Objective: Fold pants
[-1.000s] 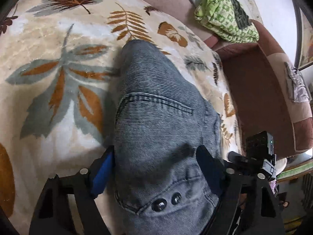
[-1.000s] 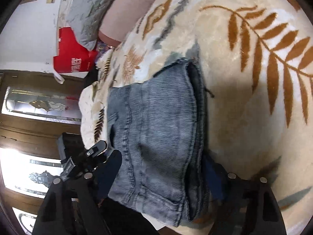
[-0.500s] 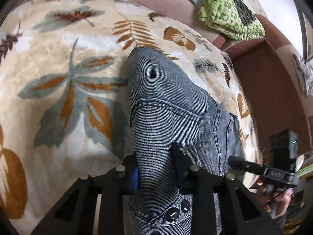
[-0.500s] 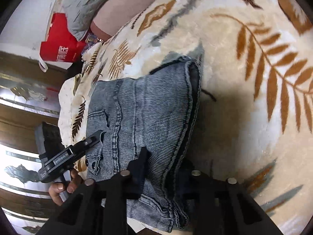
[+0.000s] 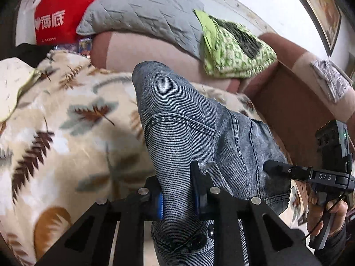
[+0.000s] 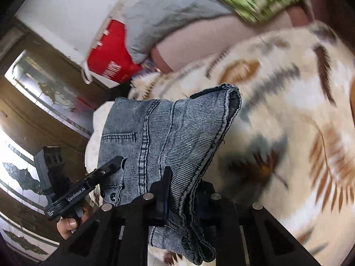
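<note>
**Both tongs clamped on the denim**

Now my left gripper [image 5: 177, 190] has just been closing, and its jaws pinch a bunched ridge of the pants [image 5: 188, 133] between the blue-faced pad [image 5: 160, 206] and the black one. My right gripper [image 6: 182, 197] has likewise just been closing and bites the stacked edges of the same pants [image 6: 168, 137] near the waistband. The denim hangs off both tongs above the leaf-patterned blanket [image 5: 66, 133], its far end draped toward the sofa back; two dark buttons [image 6: 111, 196] show by the fly in the right wrist view.

Writing I can read: from the left wrist view, my right gripper's body [image 5: 324, 177] carries the letters "DAS" in pale print. From the right wrist view, my left gripper's body [image 6: 75, 196] reads "GenRobot.AI" along its side. The red bag [image 5: 60, 15] behind the grey quilted pillow [image 5: 144, 15] bears white Chinese characters beside a small heart mark (there is a line of smaller print beneath, too fine to make out). A green patterned cloth [image 5: 233, 46] lies on the sofa back, blurred. My hand [image 6: 68, 223] wraps the left handle, a thumbnail showing.
</note>
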`<action>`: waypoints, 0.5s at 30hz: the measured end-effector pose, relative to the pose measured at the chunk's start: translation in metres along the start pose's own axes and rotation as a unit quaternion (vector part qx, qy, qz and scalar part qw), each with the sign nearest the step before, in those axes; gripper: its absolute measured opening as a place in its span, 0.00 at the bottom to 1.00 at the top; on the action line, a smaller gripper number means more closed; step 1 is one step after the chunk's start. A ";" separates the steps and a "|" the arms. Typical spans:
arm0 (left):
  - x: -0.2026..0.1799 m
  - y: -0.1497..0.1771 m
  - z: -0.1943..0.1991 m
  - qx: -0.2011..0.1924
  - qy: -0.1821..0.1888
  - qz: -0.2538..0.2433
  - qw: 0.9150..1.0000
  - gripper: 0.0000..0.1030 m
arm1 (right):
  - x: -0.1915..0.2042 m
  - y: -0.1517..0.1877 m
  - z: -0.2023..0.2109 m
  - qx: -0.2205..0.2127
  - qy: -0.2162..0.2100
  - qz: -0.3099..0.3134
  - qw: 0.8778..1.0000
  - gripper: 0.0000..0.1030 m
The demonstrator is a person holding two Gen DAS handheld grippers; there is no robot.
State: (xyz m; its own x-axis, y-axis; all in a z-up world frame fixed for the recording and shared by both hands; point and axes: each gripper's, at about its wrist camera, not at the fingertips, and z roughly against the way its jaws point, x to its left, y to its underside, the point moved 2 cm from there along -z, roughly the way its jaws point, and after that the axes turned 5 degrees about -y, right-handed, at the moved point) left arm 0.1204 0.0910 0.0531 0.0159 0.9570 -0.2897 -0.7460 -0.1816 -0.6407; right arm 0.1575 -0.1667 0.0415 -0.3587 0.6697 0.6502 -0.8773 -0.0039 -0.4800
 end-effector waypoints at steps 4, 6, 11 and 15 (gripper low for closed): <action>0.016 -0.013 -0.015 0.003 -0.009 0.014 1.000 0.20 | 0.006 -0.023 -0.023 0.009 -0.004 0.008 1.000 0.18; 0.028 -0.011 -0.032 0.010 -0.016 0.020 1.000 0.21 | 0.000 -0.024 -0.038 0.015 -0.004 0.010 1.000 0.18; 0.054 0.008 -0.082 0.051 -0.032 0.027 0.998 0.23 | -0.034 -0.013 -0.090 0.035 0.004 -0.011 0.999 0.18; 0.066 0.027 -0.108 0.069 -0.087 0.015 0.994 0.60 | -0.070 0.001 -0.123 0.056 0.077 -0.031 0.995 0.42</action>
State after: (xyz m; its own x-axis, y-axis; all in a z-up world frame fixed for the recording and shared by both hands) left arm 0.1737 0.1249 -0.0603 -0.1142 0.9785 -0.1720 -0.8289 -0.1893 -0.5265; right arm 0.2209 -0.1216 -0.0771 -0.2566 0.7773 0.5744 -0.9297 -0.0359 -0.3666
